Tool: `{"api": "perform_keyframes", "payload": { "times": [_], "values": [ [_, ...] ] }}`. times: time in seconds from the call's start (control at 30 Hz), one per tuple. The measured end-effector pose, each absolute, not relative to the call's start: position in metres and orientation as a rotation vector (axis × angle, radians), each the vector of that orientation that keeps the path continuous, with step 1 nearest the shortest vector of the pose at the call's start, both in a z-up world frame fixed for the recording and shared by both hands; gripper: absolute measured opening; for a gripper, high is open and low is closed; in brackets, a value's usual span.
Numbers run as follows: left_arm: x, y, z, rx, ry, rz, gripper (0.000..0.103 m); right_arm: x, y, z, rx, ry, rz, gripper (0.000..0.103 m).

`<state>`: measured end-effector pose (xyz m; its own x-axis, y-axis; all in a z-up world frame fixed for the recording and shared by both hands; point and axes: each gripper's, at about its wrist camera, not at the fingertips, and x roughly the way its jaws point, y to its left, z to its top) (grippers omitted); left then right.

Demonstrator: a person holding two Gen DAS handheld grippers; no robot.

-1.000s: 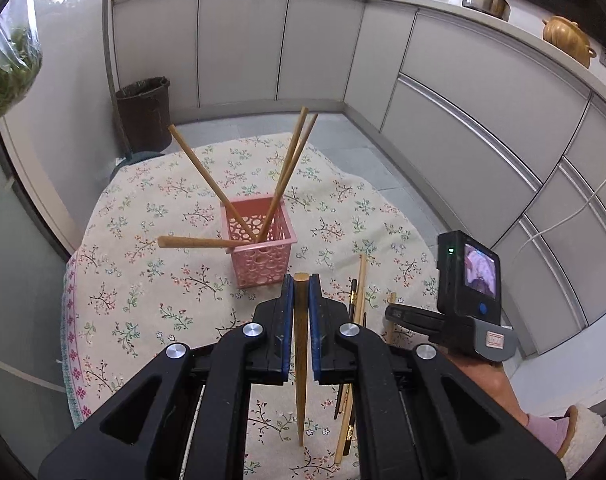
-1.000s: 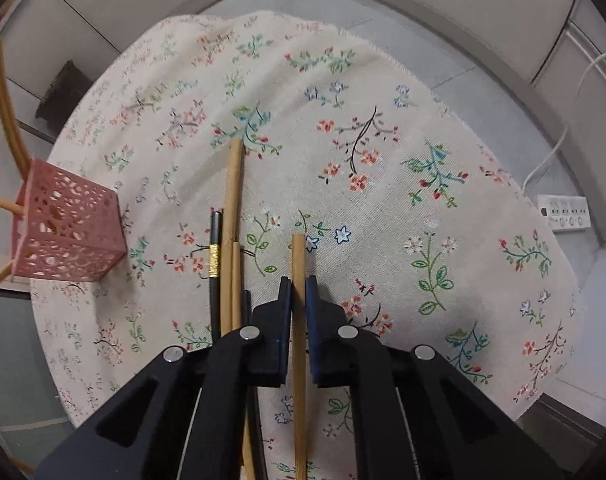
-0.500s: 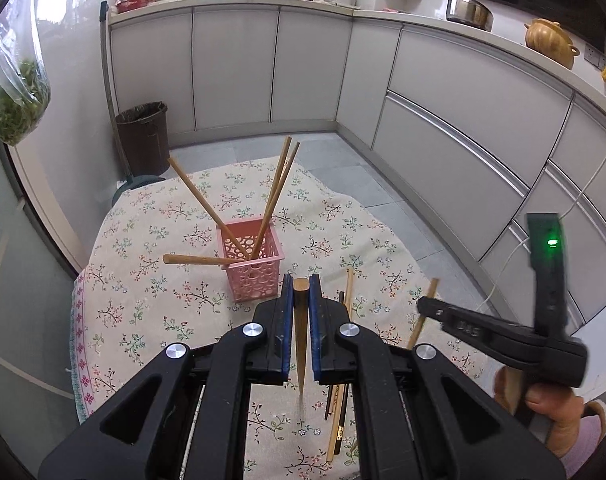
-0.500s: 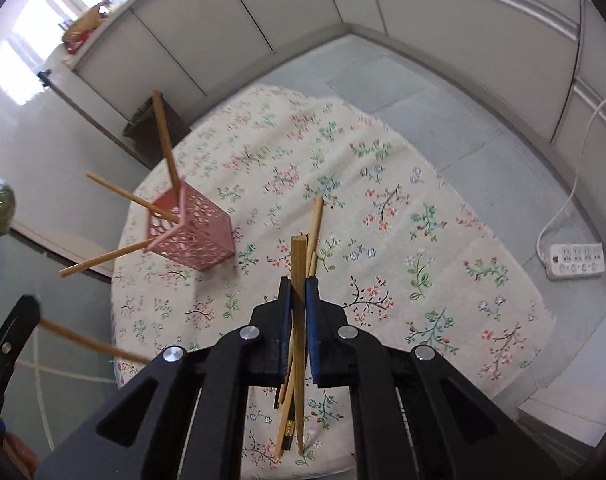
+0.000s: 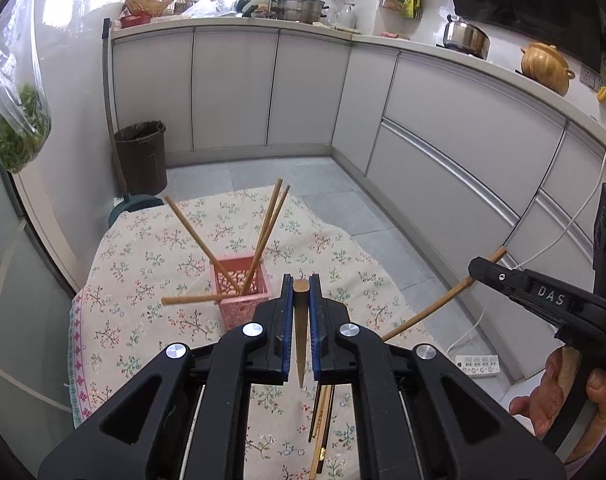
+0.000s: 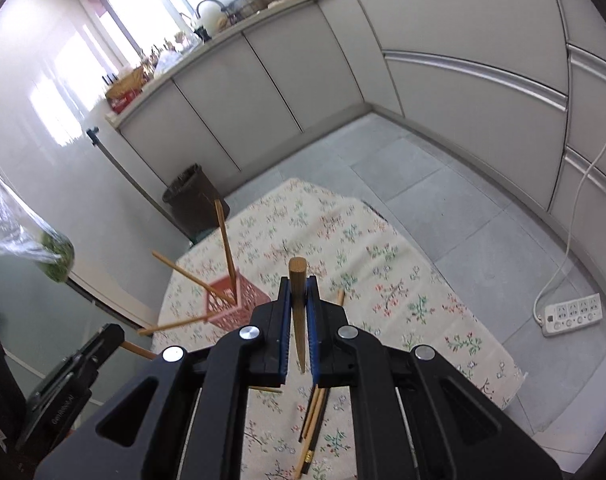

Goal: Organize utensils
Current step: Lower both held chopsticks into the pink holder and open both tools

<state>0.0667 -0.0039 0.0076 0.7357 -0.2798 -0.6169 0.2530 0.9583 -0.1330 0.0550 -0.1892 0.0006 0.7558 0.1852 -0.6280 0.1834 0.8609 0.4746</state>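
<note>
Left wrist view shows my left gripper (image 5: 301, 300) clamped on a wooden chopstick (image 5: 300, 334), its blunt end poking just past the fingertips and its tapered tip hanging below the jaws, clear of the table (image 5: 143, 256). At about eleven o'clock from that gripper stands the pink basket (image 5: 241, 298) on the floral cloth, already holding several chopsticks (image 5: 263, 236) that lean out at different angles, one of them lying nearly level through its left wall. At three o'clock I see my right gripper (image 5: 477, 268), held by a hand (image 5: 563, 396), pinching a second chopstick (image 5: 431, 312) that slopes down toward the table.

Right wrist view confirms it: my right gripper (image 6: 299, 292) is closed tight on its own chopstick (image 6: 298, 312), blunt end up. The basket (image 6: 233, 304) sits at ten o'clock from the fingertips, and a few loose chopsticks (image 6: 313, 420), some dark, lie on the cloth at six o'clock, beneath the jaws.

I judge that I am mid-carry: both sticks are lifted and neither has reached the basket. Next I need to bring one gripper at a time over the basket's open top, tip the stick so its thin end points down, and thread it between the leaning ones before letting go. The slanted sticks crowd the opening, so I expect a bump could tilt the light basket.
</note>
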Motion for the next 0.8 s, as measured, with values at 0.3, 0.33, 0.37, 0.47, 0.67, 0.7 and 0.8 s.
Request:
{"api": "perform_keyframes", "payload": {
  "times": [0.3,0.33,0.37,0.47,0.67,0.7,0.8],
  "values": [
    [0.085,0.014,0.053,-0.100,0.587,-0.250,0.007,0.071,-0.201,0.046,0.581,0.646,0.050,0.008],
    [0.088,0.015,0.058,-0.101,0.579,-0.245,0.007,0.073,-0.201,0.052,0.579,0.637,0.054,0.008],
    [0.091,0.016,0.063,-0.101,0.567,-0.236,0.007,0.074,-0.201,0.055,0.576,0.631,0.057,0.008],
    [0.101,0.020,0.076,-0.105,0.541,-0.216,0.007,0.084,-0.199,0.066,0.576,0.614,0.071,0.008],
    [0.128,0.029,0.088,-0.098,0.516,-0.160,0.007,0.105,-0.194,0.076,0.564,0.603,0.089,0.008],
    [0.132,0.031,0.087,-0.099,0.512,-0.149,0.007,0.108,-0.193,0.077,0.557,0.603,0.092,0.008],
    [0.150,0.041,0.080,-0.120,0.519,-0.121,0.007,0.121,-0.188,0.078,0.548,0.602,0.106,0.008]
  ]
}}
